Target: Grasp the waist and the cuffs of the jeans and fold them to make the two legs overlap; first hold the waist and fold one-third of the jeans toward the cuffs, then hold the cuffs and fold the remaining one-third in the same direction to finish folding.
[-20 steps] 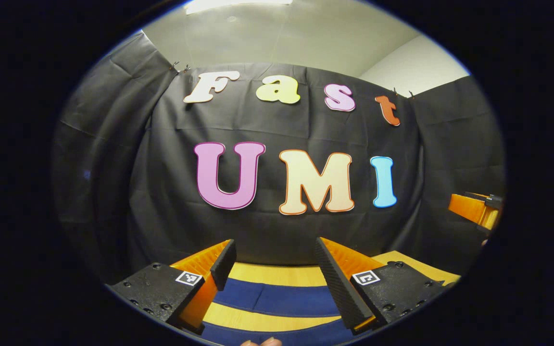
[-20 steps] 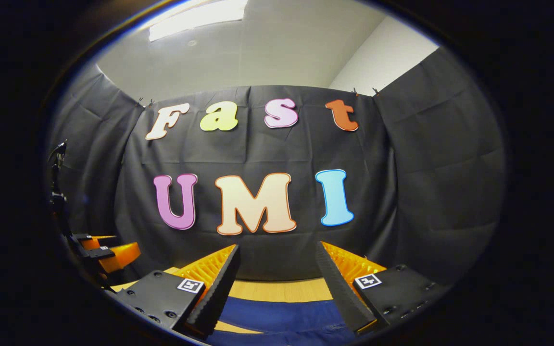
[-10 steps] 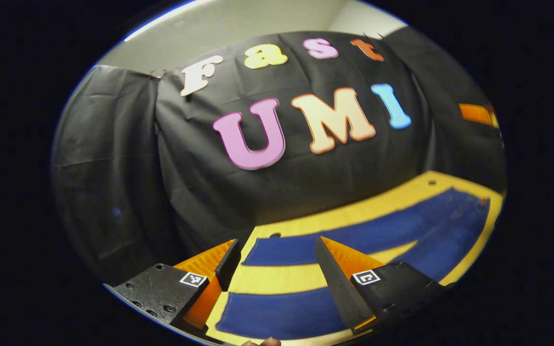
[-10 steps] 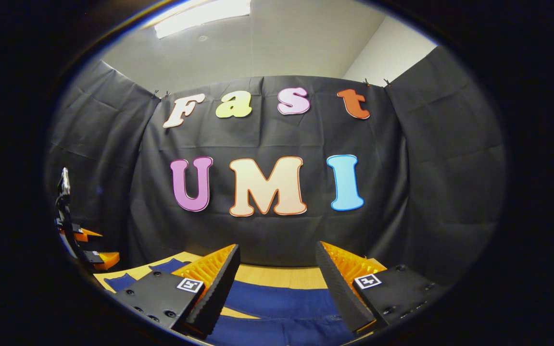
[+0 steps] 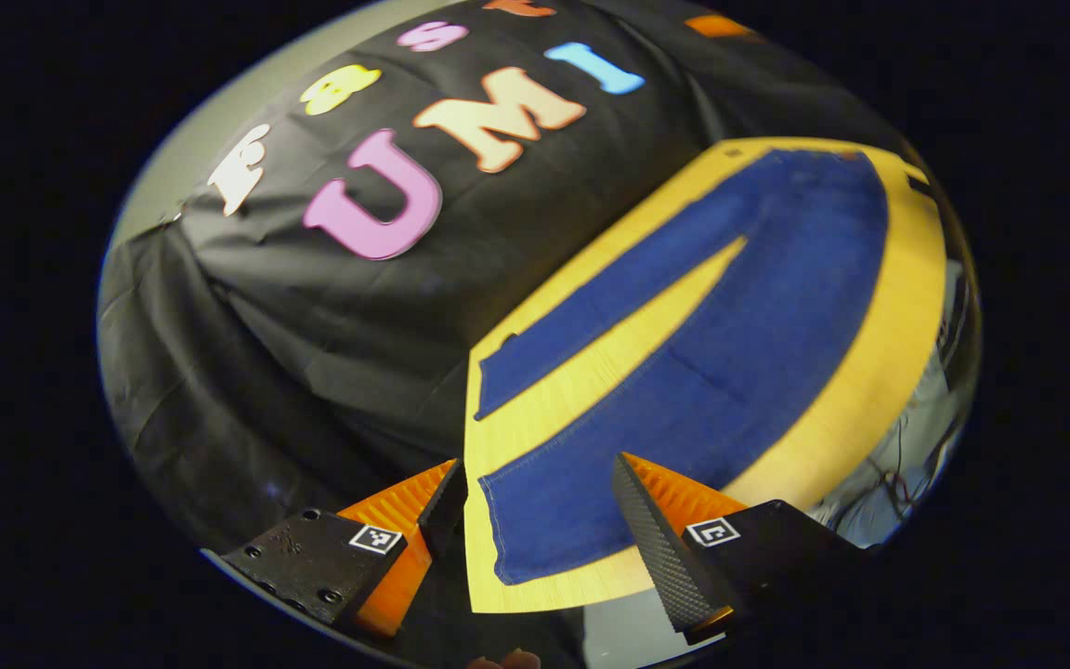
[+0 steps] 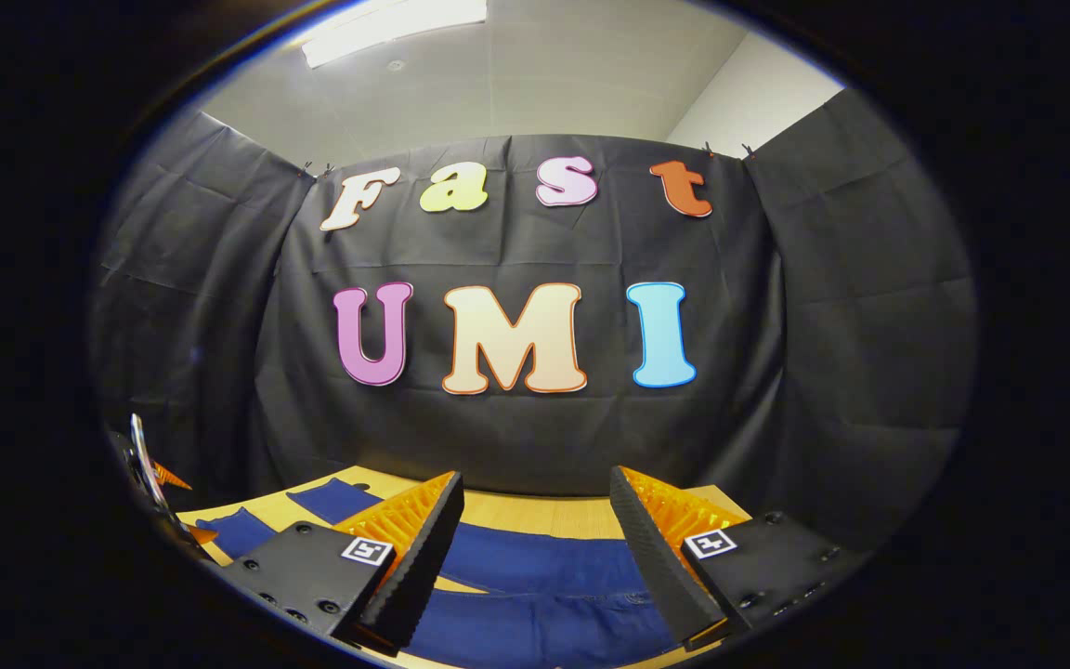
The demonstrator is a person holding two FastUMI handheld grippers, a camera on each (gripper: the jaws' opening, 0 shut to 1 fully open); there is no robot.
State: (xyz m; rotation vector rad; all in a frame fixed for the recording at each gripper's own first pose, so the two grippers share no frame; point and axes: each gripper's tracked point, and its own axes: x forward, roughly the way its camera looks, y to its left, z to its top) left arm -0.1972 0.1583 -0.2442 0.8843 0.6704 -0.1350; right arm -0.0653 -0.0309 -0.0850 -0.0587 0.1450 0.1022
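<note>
Cut off and hidden

The jeans (image 6: 535, 595) run behind the right gripper's fingers (image 6: 419, 557); their waist end passes the bottom edge.

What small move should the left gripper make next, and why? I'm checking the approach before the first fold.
Probably lower the open left gripper onto the near cuff of the jeans: the legs lie spread apart on the table, unfolded, and that cuff sits just ahead between its fingers.

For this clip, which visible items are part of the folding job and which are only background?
Part of the job:
- dark blue denim jeans, flat, legs spread apart
- left hand-held gripper, open above the near cuff
- right hand-held gripper, open

Background:
- light wooden table
- black cloth booth wall
- tangled dark cables beyond the table edge
</note>
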